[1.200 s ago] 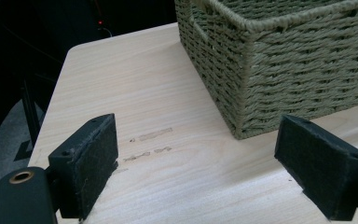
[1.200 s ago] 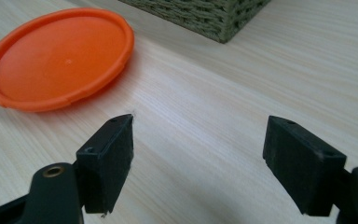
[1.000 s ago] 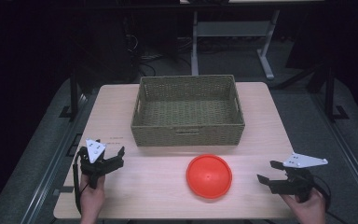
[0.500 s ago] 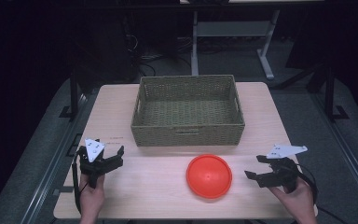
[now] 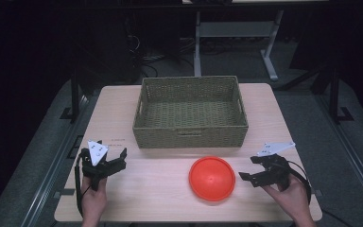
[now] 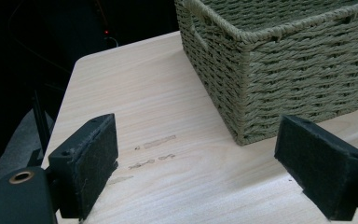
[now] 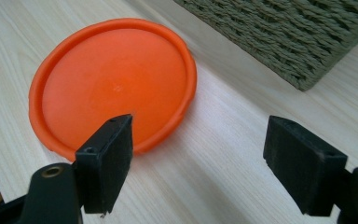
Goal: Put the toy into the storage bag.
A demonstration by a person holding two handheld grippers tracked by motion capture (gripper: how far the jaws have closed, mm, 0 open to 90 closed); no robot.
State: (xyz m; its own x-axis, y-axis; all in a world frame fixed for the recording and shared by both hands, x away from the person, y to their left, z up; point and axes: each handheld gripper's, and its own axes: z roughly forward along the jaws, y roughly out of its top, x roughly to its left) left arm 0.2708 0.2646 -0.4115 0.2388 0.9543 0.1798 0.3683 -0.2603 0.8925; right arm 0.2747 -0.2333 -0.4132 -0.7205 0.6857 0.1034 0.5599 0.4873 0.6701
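No readable text, label, brand or number anywhere. Table [image 6: 168,107] carries faint dark marks near its left edge, just beside corner of woven basket [image 6: 284,70]; in left gripper view they look like worn print in two short rows, too smudged to read. Same marks show in high view as tiny dark line, illegible. Orange plate [image 7: 116,84]: plain, unmarked.

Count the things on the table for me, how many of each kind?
Orange plate: 1
Woven basket: 1
Grippers, both open: 2, the left gripper and the right gripper
Total: 4
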